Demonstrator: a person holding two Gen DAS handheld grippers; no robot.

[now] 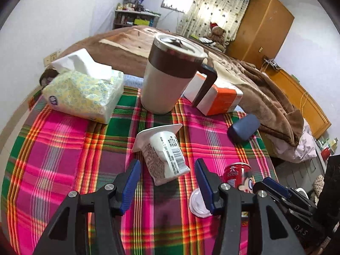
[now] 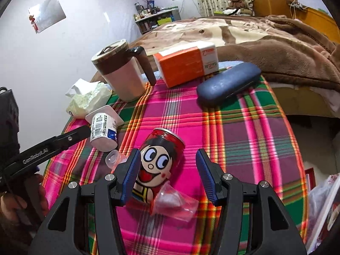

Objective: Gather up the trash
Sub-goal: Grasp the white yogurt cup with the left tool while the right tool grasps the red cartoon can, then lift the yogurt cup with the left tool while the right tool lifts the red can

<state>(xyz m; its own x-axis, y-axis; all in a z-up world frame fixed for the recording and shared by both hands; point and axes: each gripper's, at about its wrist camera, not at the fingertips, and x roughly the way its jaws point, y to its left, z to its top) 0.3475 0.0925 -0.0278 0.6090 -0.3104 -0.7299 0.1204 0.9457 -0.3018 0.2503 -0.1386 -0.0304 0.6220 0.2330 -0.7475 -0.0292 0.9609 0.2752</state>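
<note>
1. The left gripper [image 1: 167,182] has its jaws open around a tipped yogurt cup [image 1: 163,157] on the plaid counter [image 1: 63,148].
2. The right gripper [image 2: 167,174] has its jaws open over a lying red can [image 2: 159,165]; the left pad seems just beside it.
3. Crumpled clear plastic [image 2: 176,201] lies against the can's base.

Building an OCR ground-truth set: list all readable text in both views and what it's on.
"GenRobot.AI": on the left gripper, along its black finger.
"DAS": on the right gripper, on its black body.
White cup: barcode and fine print, too small to read.
Orange box: sideways lettering, too blurred to read.
Red can: cartoon face only, no legible text.
</note>
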